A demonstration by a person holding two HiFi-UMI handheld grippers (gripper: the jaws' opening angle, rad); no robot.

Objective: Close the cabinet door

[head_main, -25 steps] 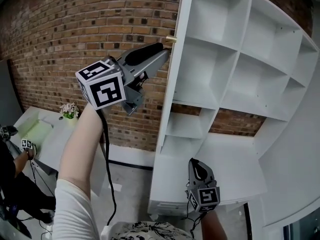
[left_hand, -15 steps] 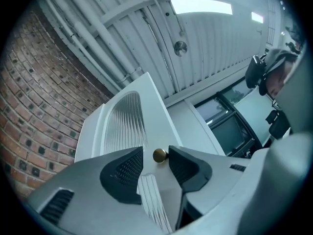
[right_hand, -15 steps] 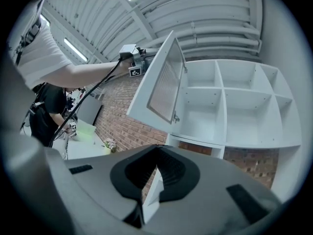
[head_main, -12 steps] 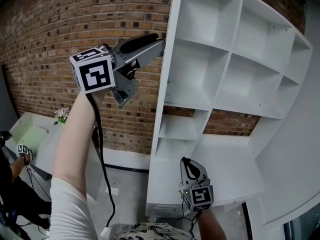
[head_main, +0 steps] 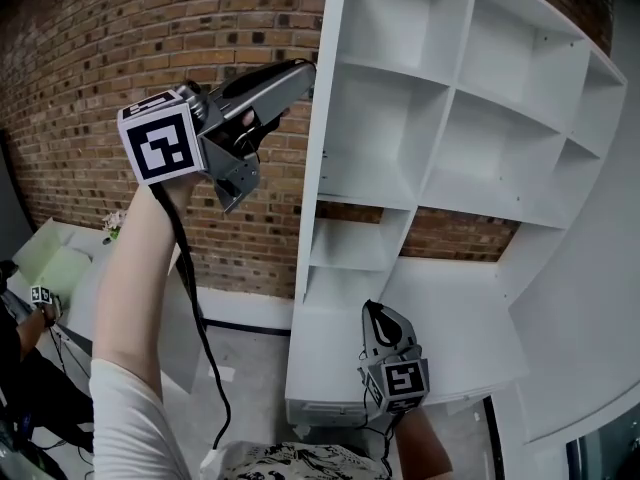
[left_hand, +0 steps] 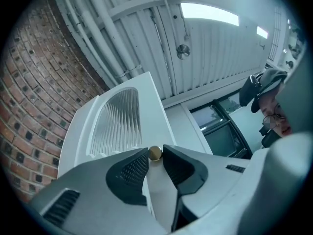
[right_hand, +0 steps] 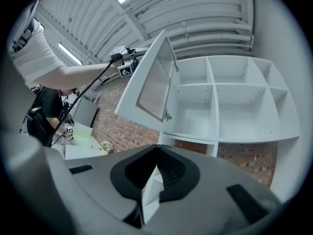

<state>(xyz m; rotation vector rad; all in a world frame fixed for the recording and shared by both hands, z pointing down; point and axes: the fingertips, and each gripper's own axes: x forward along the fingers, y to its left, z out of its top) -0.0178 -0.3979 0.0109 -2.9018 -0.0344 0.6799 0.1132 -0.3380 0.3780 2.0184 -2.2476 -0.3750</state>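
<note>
At the bottom centre of the head view, the right gripper [head_main: 376, 310] is hanging low and pointing away toward the foot of the white cabinet [head_main: 365, 203]. Its fingertips are pressing together with nothing between them.

Up the left side of the frame, a bare forearm [head_main: 135, 268] in a white sleeve [head_main: 130, 418] is reaching steeply upward. It is carrying the left gripper [head_main: 300, 73] at the upper left, with the jaws tilting up toward the right. Those jaws have just been closing, and the fingertips are pinching the small brass knob [left_hand: 154, 153] from both sides.

The knob is sitting on the cabinet door [right_hand: 149, 82], which is standing swung well out from the upper left compartment and has a ribbed glass panel [left_hand: 120, 124] set in it. Behind the cabinet, a brick wall [head_main: 90, 58] is filling the left of the frame.
</note>
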